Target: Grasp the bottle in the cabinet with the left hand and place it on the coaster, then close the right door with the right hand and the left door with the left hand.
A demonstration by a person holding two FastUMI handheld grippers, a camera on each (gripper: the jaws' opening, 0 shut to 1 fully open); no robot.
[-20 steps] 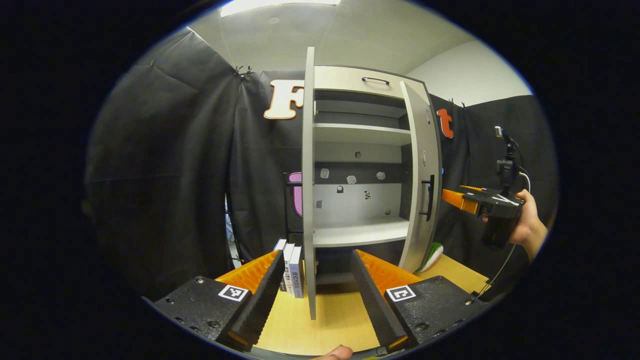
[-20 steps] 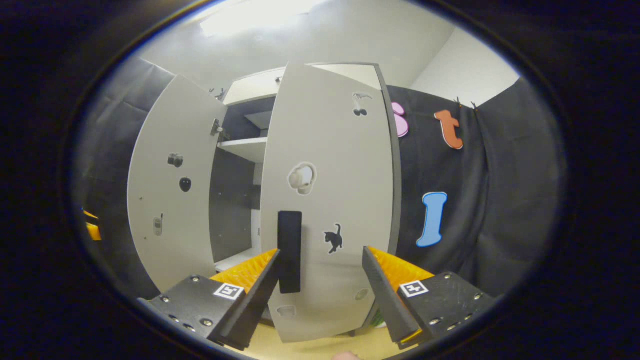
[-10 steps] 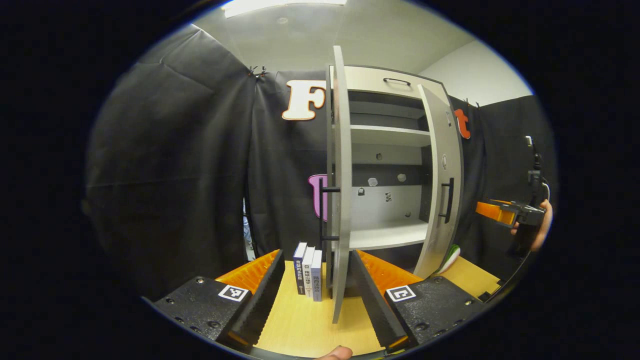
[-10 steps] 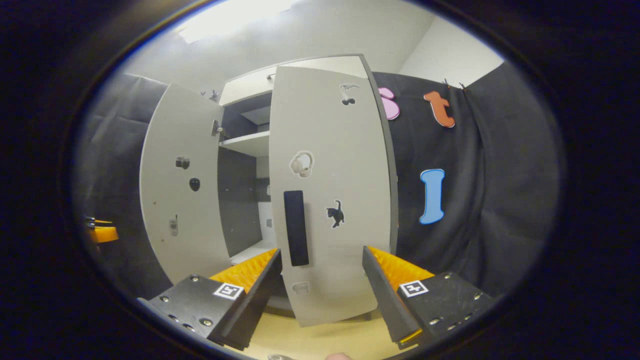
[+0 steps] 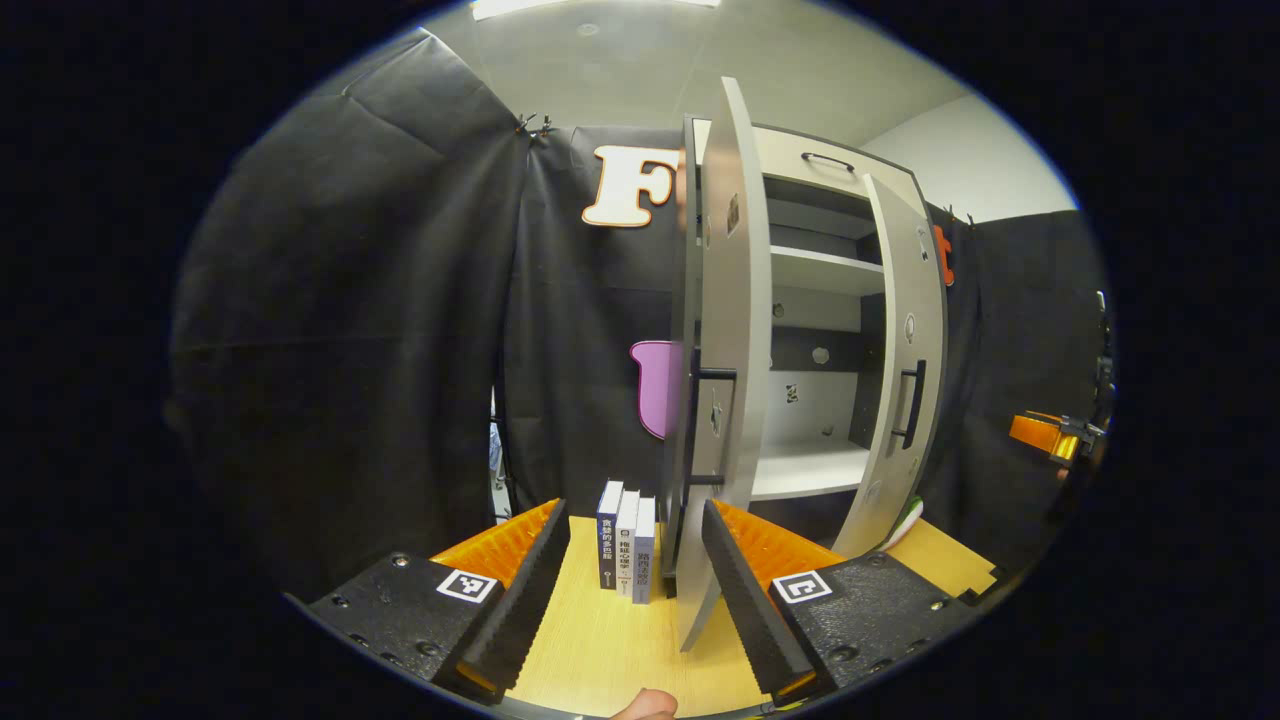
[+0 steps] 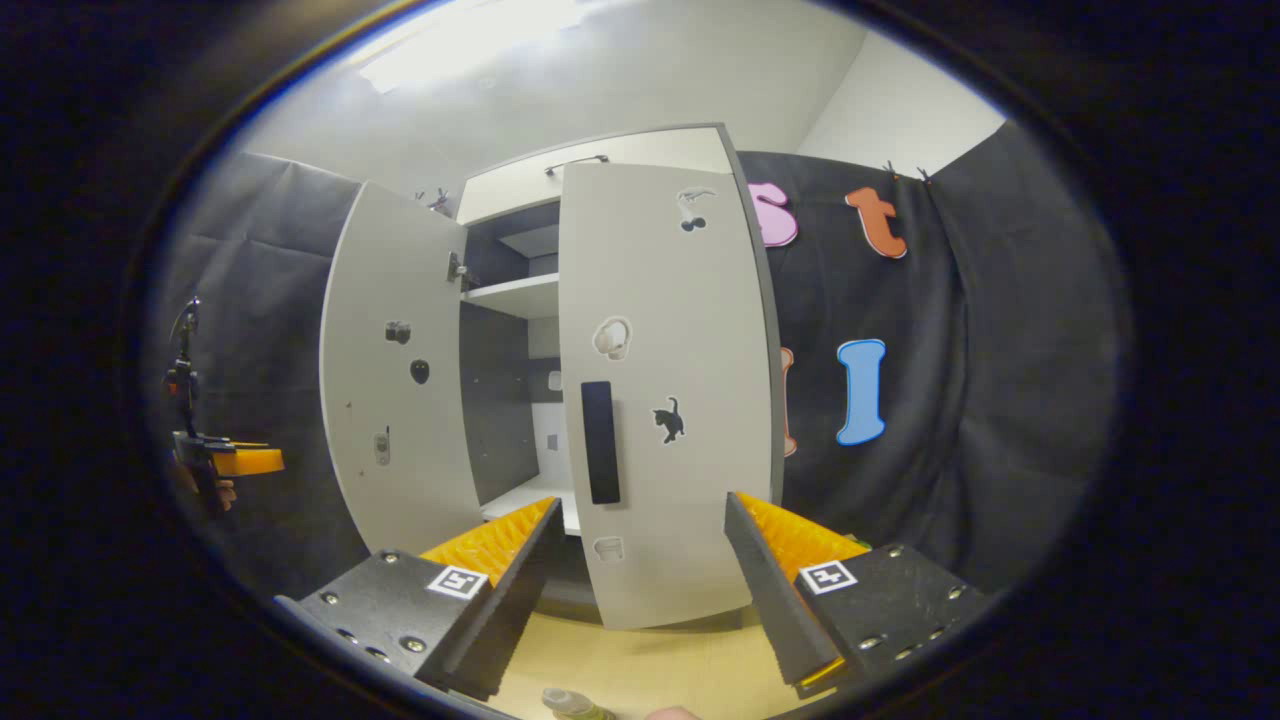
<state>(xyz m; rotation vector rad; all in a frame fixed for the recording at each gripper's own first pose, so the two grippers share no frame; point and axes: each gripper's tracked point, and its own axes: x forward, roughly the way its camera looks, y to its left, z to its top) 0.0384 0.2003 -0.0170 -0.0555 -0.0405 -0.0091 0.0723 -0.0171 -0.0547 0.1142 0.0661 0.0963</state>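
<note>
The grey cabinet (image 5: 800,175) stands on the wooden table with both doors partly open. In the left gripper view my left gripper (image 5: 632,515) is open and holds nothing; the left door (image 5: 735,330) rises edge-on just past its right finger, its black handle (image 5: 712,375) facing left. In the right gripper view my right gripper (image 6: 642,505) is open in front of the right door (image 6: 665,330), a little short of its black handle (image 6: 600,442). A bottle top (image 6: 568,703) peeks in at the bottom edge of that view. The cabinet shelves look bare.
Three upright books (image 5: 627,540) stand on the table (image 5: 600,640) left of the cabinet, between my left fingers. A green and white object (image 5: 905,518) lies by the right door's foot. The other gripper shows far off to the side (image 5: 1050,435) (image 6: 225,462).
The left gripper has swung left, so the left door now shows its outer side. The right gripper has backed away from the right door, and a bottle top has appeared below it.
</note>
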